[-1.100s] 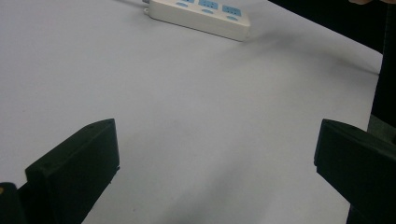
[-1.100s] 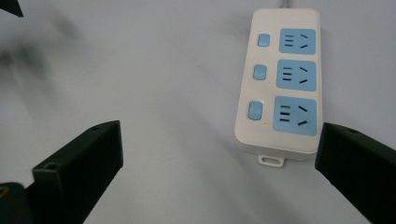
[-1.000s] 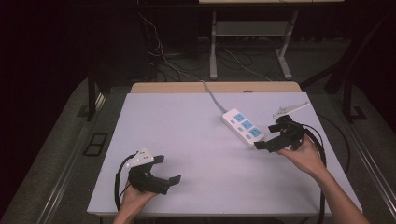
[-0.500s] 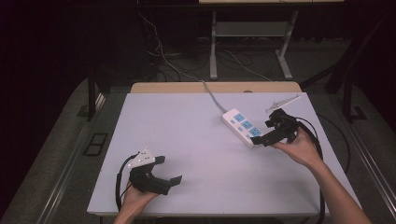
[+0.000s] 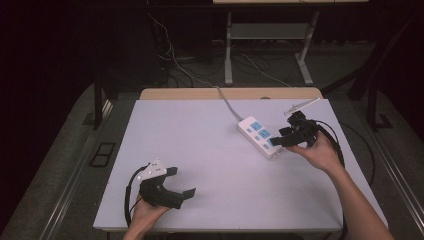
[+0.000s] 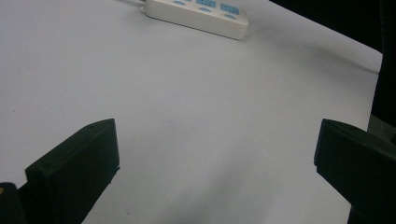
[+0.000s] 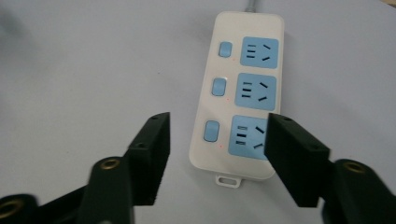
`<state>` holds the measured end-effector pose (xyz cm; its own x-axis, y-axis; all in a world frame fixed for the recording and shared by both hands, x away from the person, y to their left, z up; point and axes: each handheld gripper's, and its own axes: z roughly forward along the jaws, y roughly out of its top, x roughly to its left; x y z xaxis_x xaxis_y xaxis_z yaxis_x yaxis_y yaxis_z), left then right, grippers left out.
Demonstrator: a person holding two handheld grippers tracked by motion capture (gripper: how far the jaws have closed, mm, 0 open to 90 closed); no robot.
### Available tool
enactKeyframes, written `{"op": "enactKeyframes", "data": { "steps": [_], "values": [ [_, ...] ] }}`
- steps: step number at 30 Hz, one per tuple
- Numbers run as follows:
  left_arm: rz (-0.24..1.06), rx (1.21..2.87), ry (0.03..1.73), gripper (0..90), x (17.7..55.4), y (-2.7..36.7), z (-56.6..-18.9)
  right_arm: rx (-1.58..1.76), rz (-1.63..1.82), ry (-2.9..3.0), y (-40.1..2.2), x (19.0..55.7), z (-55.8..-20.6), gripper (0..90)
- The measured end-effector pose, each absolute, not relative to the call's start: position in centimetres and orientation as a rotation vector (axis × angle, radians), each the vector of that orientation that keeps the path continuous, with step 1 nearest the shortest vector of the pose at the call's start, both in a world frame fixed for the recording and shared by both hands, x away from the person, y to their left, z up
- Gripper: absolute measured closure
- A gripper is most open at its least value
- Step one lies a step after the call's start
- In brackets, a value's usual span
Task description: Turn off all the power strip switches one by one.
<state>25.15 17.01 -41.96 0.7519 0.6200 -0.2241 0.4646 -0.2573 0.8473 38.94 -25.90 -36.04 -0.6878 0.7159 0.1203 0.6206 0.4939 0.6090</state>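
Hovering right gripper jaws spread over power strip near end — lining up, I'd guess; left gripper released, parked

The table was evenly and brightly lit from above, while the room around it sank into near black. Shadows were soft and faint, with no glare. The high view looked grainy and slightly soft. In the gripper views the strip was sharp, and the near jaws were a little blurred.
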Motion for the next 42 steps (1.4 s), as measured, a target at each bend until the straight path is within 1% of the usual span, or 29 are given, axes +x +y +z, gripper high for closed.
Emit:
{"op": "enactKeyframes", "data": {
  "steps": [3,5,6,7,8,9,10,12,14,15,16,17,33,42],
  "values": [
    [0.186,1.905,0.829,0.0,25.1,17.0,-42.0,1.176,0.969,2.564,-26.2,39.2,-36.1,50.9],
    [0.188,1.907,0.827,0.0,25.2,17.0,-42.0,1.183,1.000,2.547,-26.4,39.4,-36.0,57.8],
    [0.188,1.907,0.828,0.0,25.2,17.0,-42.0,1.183,1.000,2.547,-26.4,39.4,-36.0,57.8],
    [0.188,1.907,0.828,0.0,25.2,17.0,-42.0,1.190,1.027,2.544,-26.6,39.6,-36.0,63.4],
    [0.189,1.907,0.828,0.0,25.2,17.0,-42.0,1.190,1.027,2.544,-26.6,39.6,-36.0,63.4],
    [0.190,1.909,0.828,0.0,25.2,17.0,-42.0,1.196,1.045,2.548,-26.6,39.8,-36.1,67.8],
    [0.190,1.909,0.828,0.0,25.2,17.0,-42.0,1.196,1.045,2.548,-26.6,39.8,-36.1,67.8],
    [0.190,1.906,0.828,0.0,25.2,17.0,-42.0,1.215,1.048,2.560,-26.6,40.0,-36.3,72.1],
    [0.193,1.906,0.829,0.0,25.2,17.0,-42.0,1.228,1.051,2.580,-26.5,40.3,-36.6,78.7],
    [0.193,1.905,0.829,0.0,25.2,17.1,-41.9,1.223,1.052,2.591,-26.3,40.4,-36.9,85.3],
    [0.193,1.905,0.829,0.0,25.2,17.1,-42.0,1.223,1.052,2.591,-26.3,40.4,-36.9,85.3],
    [0.194,1.906,0.829,0.0,25.2,17.1,-42.0,1.214,1.054,2.600,-26.1,40.5,-37.2,89.8],
    [0.195,1.910,0.828,0.0,25.3,17.1,-42.0,1.206,0.987,2.658,-24.5,41.5,-39.5,90.0],
    [0.197,1.912,0.827,0.0,25.3,17.1,-42.0,1.237,1.003,2.658,-24.6,41.6,-40.6,90.0]
  ]
}}
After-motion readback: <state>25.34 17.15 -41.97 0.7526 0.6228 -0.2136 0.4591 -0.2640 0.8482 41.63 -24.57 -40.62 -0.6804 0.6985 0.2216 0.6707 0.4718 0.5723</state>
